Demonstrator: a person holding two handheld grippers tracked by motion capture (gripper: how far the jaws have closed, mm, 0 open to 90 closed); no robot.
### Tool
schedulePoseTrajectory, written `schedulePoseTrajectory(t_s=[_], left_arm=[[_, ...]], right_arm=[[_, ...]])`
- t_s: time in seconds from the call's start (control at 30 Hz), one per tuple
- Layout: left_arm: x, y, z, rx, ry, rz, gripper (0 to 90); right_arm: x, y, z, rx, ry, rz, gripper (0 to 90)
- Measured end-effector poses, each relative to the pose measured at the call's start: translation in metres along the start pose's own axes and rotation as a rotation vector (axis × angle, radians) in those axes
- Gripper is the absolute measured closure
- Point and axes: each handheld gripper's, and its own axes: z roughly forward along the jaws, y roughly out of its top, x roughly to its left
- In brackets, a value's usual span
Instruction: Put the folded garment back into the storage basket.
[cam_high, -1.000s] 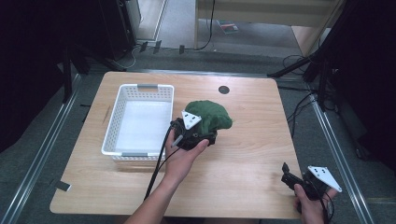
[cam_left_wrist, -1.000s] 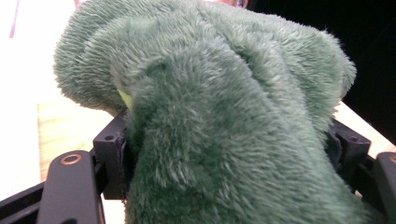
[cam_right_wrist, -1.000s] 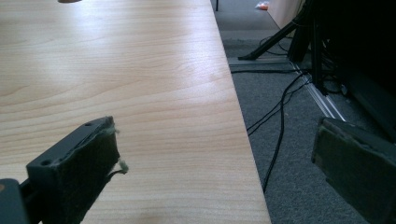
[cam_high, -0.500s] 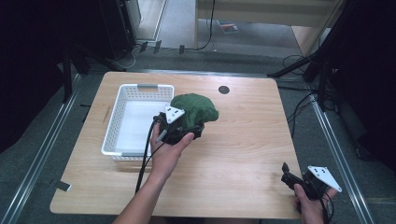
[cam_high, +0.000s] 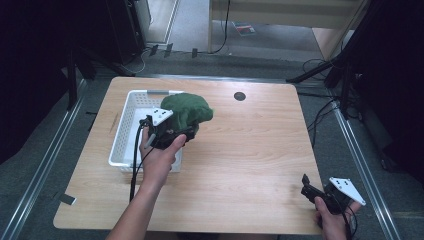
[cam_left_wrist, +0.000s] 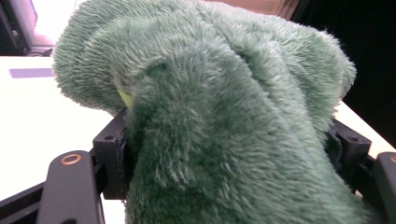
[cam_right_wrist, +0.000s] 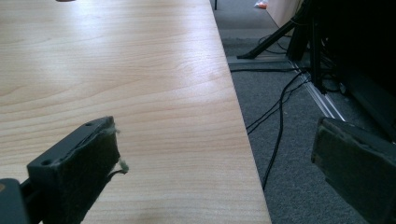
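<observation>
At the table's (cam_high: 250, 165) near right corner, the right gripper (cam_high: 311, 189) rests in a hand, jaws spread wide apart and empty. Farther in, toward the left edge, the left gripper (cam_high: 186, 131) is clamped on one green plush cloth (cam_high: 186, 111), held over the right rim of one white basket (cam_high: 127, 132). One dark round hole (cam_high: 239, 96) sits near the far edge.

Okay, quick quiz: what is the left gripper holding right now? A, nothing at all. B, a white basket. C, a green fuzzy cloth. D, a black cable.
C: the left gripper is closed on the green fuzzy cloth, which bulges between its jaws in the left gripper view and hangs over the white basket's edge.
</observation>
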Motion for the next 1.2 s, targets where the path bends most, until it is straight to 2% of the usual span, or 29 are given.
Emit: schedulePoseTrajectory(t_s=[0.3, 0.37, 0.63, 0.77, 0.9, 1.13, 1.2], left_arm=[[0.027, 0.001, -0.007, -0.016, 0.041, -0.043, 23.6], [0.034, 0.000, -0.006, -0.019, 0.046, -0.065, 23.6], [0.061, -0.006, 0.001, -0.015, 0.095, -0.100, 23.5], [0.072, -0.006, 0.007, -0.031, 0.126, -0.103, 23.5], [0.081, -0.009, 0.017, -0.031, 0.177, -0.084, 23.5], [0.097, -0.010, 0.038, -0.001, 0.198, -0.101, 24.0], [0.102, -0.009, 0.042, 0.006, 0.191, -0.128, 23.9]], right_arm=[[0.000, 0.000, 0.000, 0.002, -0.001, 0.002, 0.8], [0.000, 0.000, 0.000, 0.002, -0.002, 0.005, 0.8], [0.000, 0.000, 0.000, 0.003, 0.000, 0.003, 0.8], [0.000, 0.000, 0.000, 0.003, -0.001, 0.004, 0.8], [0.000, 0.000, 0.000, 0.002, 0.000, 0.005, 0.8], [0.000, 0.000, 0.000, 0.002, 0.002, 0.009, 0.8], [0.000, 0.000, 0.000, 0.001, 0.001, 0.007, 0.8]])
